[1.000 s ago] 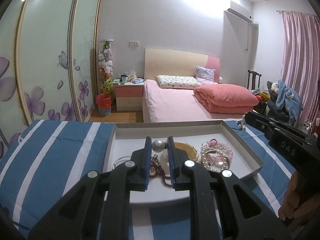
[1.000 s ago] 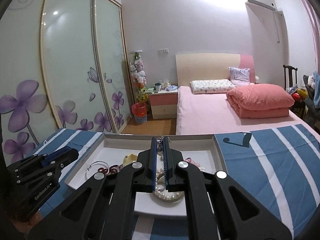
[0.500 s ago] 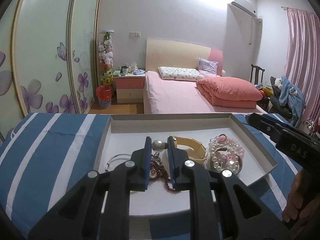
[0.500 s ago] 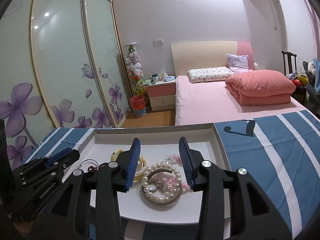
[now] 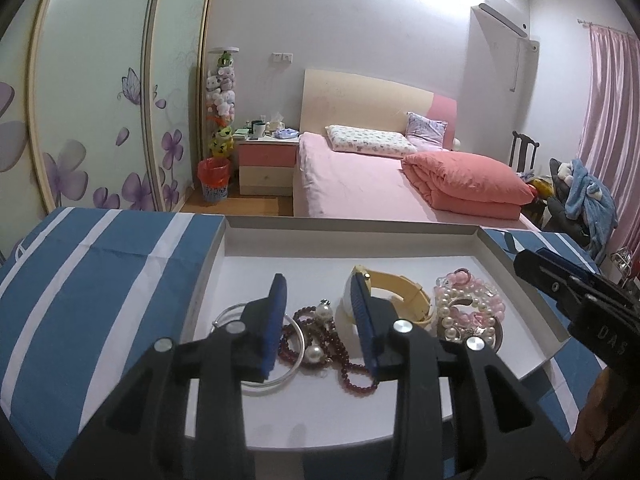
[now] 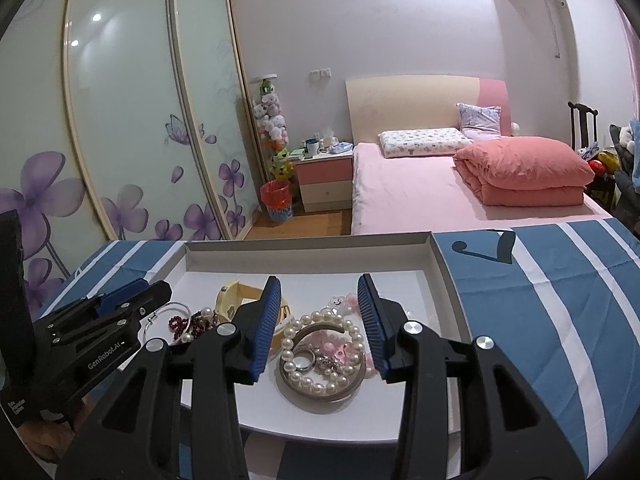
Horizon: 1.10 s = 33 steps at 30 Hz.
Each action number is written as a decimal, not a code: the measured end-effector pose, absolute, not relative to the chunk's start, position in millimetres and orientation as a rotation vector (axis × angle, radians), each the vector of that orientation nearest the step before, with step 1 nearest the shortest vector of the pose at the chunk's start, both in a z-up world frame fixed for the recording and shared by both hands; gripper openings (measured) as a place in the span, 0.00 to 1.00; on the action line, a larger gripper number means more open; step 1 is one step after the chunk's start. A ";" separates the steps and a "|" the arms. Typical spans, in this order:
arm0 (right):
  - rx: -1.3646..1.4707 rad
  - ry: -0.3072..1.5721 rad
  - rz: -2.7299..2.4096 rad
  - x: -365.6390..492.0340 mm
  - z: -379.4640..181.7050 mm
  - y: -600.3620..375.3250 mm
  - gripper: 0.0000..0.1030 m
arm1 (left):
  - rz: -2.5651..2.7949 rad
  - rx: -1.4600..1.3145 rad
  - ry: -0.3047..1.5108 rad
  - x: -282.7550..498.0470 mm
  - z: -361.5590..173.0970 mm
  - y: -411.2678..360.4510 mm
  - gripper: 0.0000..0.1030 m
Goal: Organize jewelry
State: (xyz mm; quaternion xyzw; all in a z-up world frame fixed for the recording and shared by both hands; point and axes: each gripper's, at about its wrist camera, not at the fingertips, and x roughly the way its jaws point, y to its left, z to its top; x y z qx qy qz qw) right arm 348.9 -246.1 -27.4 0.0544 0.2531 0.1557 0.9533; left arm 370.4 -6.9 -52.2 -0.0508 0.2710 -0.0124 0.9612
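A shallow white tray lies on a blue-and-white striped cloth and holds jewelry. My left gripper is open and empty above a dark red bead necklace with pearls and a silver bangle. A cream watch lies just right of it. My right gripper is open and empty over a pearl bracelet lying around a bangle, rings and pink beads. The same pile shows in the left wrist view.
The striped cloth spreads to both sides of the tray. Beyond the table stand a pink bed, a nightstand, a red bin and flowered wardrobe doors. The right gripper's body is beside the tray's right wall.
Both grippers have opened, the right first and then the left. Both have tilted down closer over the tray, so the jewelry sits larger between the fingers.
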 end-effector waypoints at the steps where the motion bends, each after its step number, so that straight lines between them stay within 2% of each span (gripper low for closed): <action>1: 0.110 0.516 0.316 349.8 -28.2 -245.9 0.40 | -0.026 -0.103 0.549 370.9 -51.7 -7.0 0.33; 11: 0.103 0.518 0.311 346.5 -28.0 -243.4 0.40 | -0.025 -0.108 0.539 363.2 -46.8 -2.9 0.34; 18: 0.081 0.524 0.319 327.9 -26.0 -243.3 0.41 | -0.003 -0.103 0.519 330.5 -39.0 13.0 0.51; 26: 0.082 0.525 0.308 296.9 -24.4 -246.8 0.61 | 0.017 -0.110 0.501 283.6 -35.3 29.8 0.67; 31: 0.096 0.524 0.299 274.4 -24.0 -252.3 0.76 | 0.014 -0.111 0.482 258.9 -33.5 32.4 0.83; 33: 0.106 0.525 0.300 266.3 -24.1 -254.7 0.79 | 0.009 -0.113 0.477 251.7 -32.6 33.5 0.86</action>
